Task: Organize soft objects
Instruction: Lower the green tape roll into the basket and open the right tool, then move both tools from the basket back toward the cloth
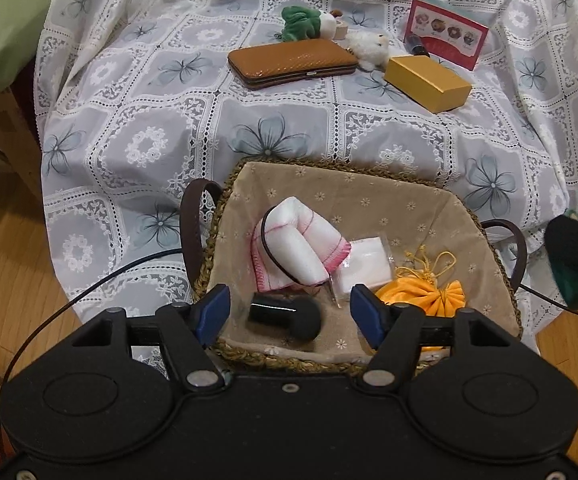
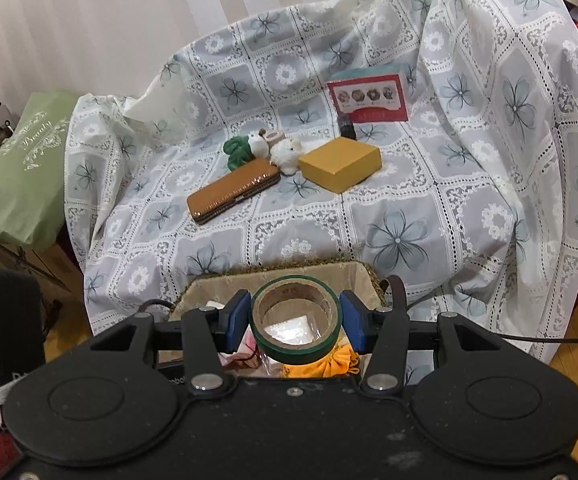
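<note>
Two grippers: our right gripper (image 2: 294,322) clamps a green tape roll (image 2: 295,320) above the woven basket (image 1: 225,196); our left gripper (image 1: 289,314) gapes around a glossy black, seemingly cylindrical object (image 1: 285,316).

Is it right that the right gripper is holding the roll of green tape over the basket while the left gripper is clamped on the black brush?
Not quite. The left gripper is open: the left wrist view shows the black brush lying loose in the basket, untouched by its fingers. The rest holds: in the right wrist view the right gripper grips the roll of green tape over the basket.
</note>
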Demonstrator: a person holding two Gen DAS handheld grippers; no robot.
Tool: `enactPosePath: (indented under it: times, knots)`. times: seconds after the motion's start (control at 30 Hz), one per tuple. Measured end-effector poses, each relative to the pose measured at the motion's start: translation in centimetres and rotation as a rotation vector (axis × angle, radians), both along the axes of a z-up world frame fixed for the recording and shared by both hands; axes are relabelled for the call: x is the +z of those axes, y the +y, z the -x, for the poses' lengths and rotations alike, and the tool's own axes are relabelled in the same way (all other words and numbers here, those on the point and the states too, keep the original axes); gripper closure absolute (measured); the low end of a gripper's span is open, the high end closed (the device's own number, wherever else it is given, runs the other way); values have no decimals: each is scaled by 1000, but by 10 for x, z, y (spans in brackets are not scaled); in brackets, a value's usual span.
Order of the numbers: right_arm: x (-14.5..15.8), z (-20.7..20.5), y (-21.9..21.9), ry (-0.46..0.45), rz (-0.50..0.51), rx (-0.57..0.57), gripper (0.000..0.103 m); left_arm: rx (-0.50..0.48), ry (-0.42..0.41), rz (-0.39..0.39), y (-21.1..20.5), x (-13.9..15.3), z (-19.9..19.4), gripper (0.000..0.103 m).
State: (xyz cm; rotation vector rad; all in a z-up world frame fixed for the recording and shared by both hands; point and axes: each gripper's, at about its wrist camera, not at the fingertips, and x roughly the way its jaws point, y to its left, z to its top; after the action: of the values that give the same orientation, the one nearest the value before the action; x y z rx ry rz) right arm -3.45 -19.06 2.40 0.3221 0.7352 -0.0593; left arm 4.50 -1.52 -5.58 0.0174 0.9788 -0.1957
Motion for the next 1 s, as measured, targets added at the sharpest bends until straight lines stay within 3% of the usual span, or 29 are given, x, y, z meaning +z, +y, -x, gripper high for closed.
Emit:
enactPosePath:
  times: [0.37,1.0]
  knots:
    - [-5,-5,1,42,12,0,53,6,-38,-33,0,4,4,34]
    - [-1,-4,0,23,21,7,46,1,-41,-40,1,4,5,33]
